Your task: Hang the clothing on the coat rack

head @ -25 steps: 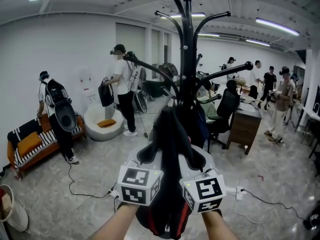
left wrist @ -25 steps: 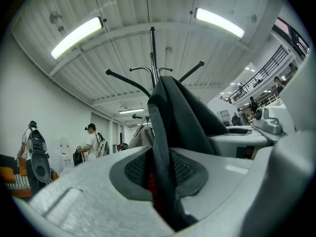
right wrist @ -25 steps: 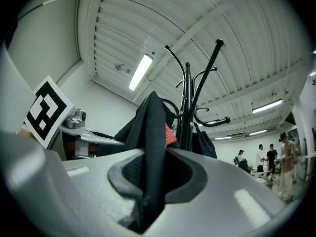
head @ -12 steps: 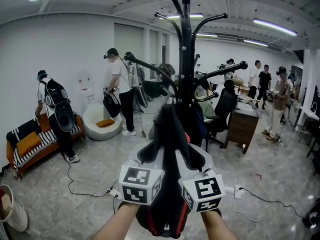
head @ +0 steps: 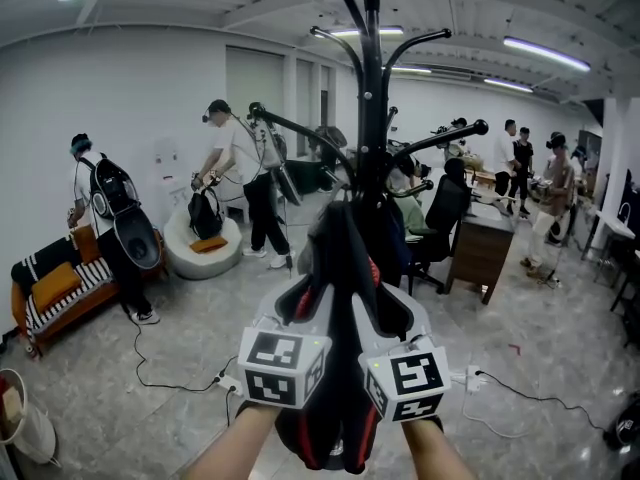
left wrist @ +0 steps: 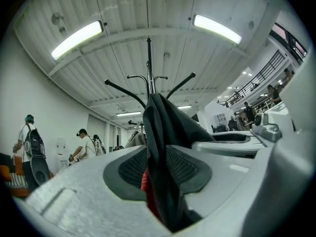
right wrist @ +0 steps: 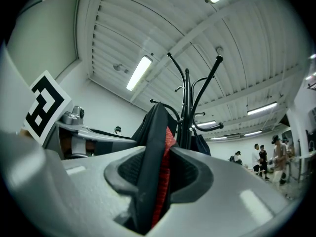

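Only the head view shows the left forearm and the right forearm. They reach forward side by side, and both tools point a little upward to the coat rack. This view also shows the grey floor and a striped sofa by the wall. The two gripper views look upward and show the ceiling lamps instead.

The clothing is black with a red inner side. It rises from between the two tools to the pole of the rack. We cannot tell whether it already sits on a hook.

The left gripper pinches a fold of the clothing between its pads. The jaws of the right gripper have just been opening. The cloth still passes between them, with some room at one side.

Each tool carries a cube with black-and-white square markers. The right gripper view shows one such marker on the left tool.
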`<action>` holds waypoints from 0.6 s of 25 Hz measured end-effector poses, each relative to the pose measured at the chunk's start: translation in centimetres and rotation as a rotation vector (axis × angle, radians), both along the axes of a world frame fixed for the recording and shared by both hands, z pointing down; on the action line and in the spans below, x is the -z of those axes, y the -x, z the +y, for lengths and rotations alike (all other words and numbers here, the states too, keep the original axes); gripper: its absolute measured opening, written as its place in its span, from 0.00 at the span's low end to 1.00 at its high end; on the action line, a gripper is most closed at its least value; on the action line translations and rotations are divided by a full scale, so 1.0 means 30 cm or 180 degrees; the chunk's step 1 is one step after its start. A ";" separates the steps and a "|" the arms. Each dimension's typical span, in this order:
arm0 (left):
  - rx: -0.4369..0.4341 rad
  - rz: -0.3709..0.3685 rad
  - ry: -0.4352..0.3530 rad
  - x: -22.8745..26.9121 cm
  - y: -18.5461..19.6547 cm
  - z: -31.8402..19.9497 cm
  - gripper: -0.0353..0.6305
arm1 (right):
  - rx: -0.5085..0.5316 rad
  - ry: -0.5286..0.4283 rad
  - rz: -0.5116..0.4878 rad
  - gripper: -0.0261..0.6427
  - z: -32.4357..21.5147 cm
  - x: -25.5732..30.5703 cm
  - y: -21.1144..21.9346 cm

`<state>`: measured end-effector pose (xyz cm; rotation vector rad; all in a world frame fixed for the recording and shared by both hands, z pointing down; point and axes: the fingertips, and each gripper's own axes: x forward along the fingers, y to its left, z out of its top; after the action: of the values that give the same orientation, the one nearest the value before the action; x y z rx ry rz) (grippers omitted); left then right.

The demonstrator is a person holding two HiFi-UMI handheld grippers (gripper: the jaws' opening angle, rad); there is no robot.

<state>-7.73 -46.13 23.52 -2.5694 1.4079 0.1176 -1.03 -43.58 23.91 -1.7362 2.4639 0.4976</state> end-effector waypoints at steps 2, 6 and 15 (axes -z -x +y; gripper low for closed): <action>-0.0019 -0.0010 0.0010 -0.007 -0.002 0.016 0.20 | -0.0022 -0.0005 0.0004 0.22 0.016 -0.001 0.001; -0.0059 -0.0032 0.0034 -0.025 -0.011 0.044 0.20 | -0.0061 -0.0026 0.0012 0.22 0.045 0.006 0.003; -0.0233 -0.0076 0.0104 -0.063 -0.021 0.131 0.20 | -0.0128 0.0038 0.0032 0.22 0.127 -0.008 0.031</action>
<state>-7.09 -42.19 25.40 -2.6405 1.3186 0.0758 -1.95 -39.77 24.14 -1.7956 2.4481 0.4977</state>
